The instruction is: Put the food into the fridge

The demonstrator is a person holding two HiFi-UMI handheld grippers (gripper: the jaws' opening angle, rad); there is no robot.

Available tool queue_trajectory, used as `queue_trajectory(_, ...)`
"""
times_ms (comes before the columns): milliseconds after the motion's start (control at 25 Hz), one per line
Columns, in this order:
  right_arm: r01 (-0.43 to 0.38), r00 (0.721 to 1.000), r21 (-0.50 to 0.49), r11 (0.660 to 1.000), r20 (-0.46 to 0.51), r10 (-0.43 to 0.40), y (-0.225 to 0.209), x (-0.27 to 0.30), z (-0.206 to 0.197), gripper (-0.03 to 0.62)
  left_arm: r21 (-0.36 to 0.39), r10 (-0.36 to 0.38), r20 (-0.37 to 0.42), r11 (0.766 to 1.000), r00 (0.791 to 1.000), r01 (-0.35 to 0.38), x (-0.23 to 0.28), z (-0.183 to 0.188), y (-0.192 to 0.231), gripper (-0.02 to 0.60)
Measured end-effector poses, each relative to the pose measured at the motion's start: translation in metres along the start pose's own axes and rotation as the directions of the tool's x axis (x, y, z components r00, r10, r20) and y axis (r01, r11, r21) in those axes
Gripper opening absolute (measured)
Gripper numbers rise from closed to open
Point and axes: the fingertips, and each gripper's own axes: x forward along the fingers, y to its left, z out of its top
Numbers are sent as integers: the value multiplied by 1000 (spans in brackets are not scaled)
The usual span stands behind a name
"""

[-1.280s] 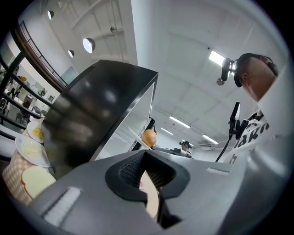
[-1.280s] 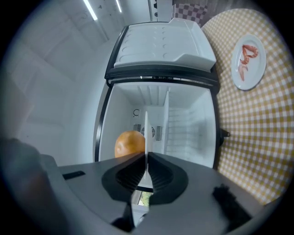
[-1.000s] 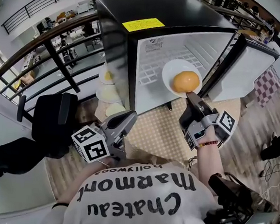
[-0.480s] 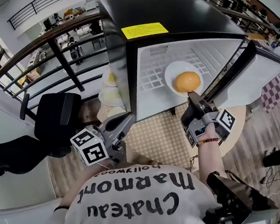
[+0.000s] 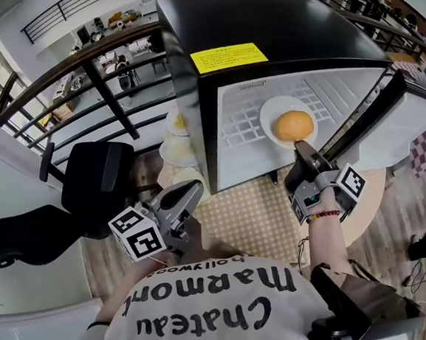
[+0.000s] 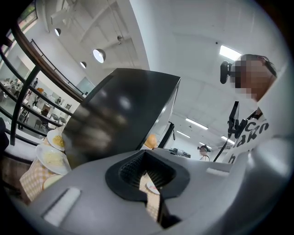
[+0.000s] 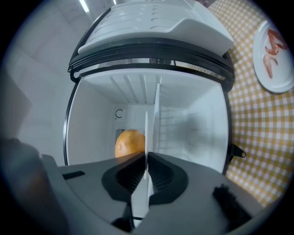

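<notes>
A white plate [image 5: 276,110] carries a round orange bun [image 5: 294,125]. My right gripper [image 5: 302,147] is shut on the plate's near rim and holds it at the mouth of the black fridge [image 5: 270,22], in front of its white inside. In the right gripper view the plate's edge [image 7: 148,137] shows as a thin white line between the jaws, with the bun [image 7: 128,143] to its left. My left gripper [image 5: 191,193] hangs low at the left, away from the fridge. Its jaws stand shut with nothing in them, as the left gripper view [image 6: 149,181] shows.
The fridge door [image 5: 413,124] stands open to the right. Plates of pale food [image 5: 176,149] are stacked on the checked tablecloth [image 5: 246,213] left of the fridge. Another plate with red food [image 7: 275,59] lies right of it. A black chair [image 5: 97,178] stands behind a railing at the left.
The head view has shifted a little. My right gripper has carried the plate and bun slightly farther toward the fridge's inside. The left gripper has hardly moved.
</notes>
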Motion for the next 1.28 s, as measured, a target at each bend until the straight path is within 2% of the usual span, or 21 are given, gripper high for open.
queue_trajectory(1080, 35, 999, 16, 999, 27, -35, 1, 28, 10, 28, -59, 76, 21, 995, 997, -75, -19, -15, 17, 2)
queue_trajectory(1280, 61, 997, 11, 998, 42, -62, -1, 33, 12, 26, -75, 82, 25, 994, 996, -80, -21, -20, 19, 2)
